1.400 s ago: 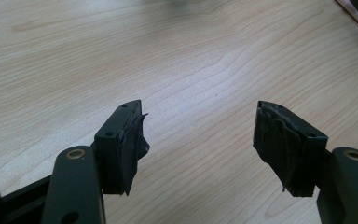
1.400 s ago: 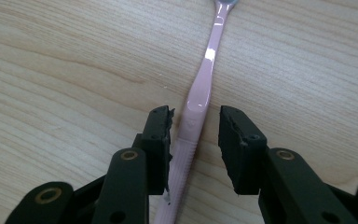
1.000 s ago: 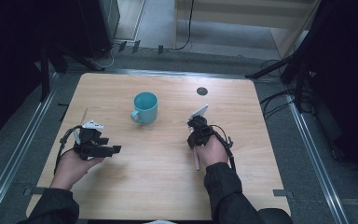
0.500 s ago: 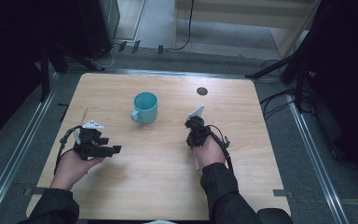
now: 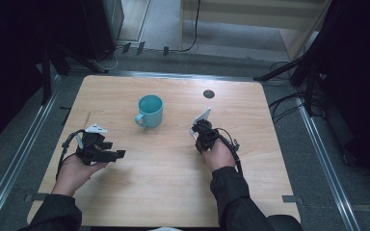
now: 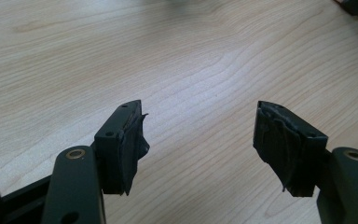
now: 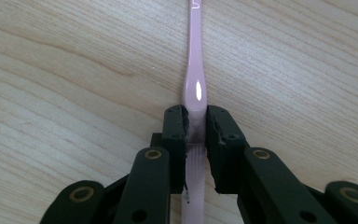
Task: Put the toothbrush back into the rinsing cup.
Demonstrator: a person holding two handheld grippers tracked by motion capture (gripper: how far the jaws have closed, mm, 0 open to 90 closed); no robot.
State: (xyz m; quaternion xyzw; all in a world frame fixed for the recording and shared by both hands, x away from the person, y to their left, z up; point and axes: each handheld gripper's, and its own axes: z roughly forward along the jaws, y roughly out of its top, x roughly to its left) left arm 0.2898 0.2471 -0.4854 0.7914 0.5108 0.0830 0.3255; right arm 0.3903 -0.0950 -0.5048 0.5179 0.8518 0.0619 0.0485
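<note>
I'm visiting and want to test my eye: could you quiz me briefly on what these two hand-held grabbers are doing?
1. True or false: the right gripper has its jaws closed on the pink toothbrush.
2. Are the left gripper jaws open or shut?
3. The teal mug stands: A) in the left gripper B) on the wooden table between the grippers C) upside down.

Key: 1 true; 2 open, nothing between them; 3 B.
</note>
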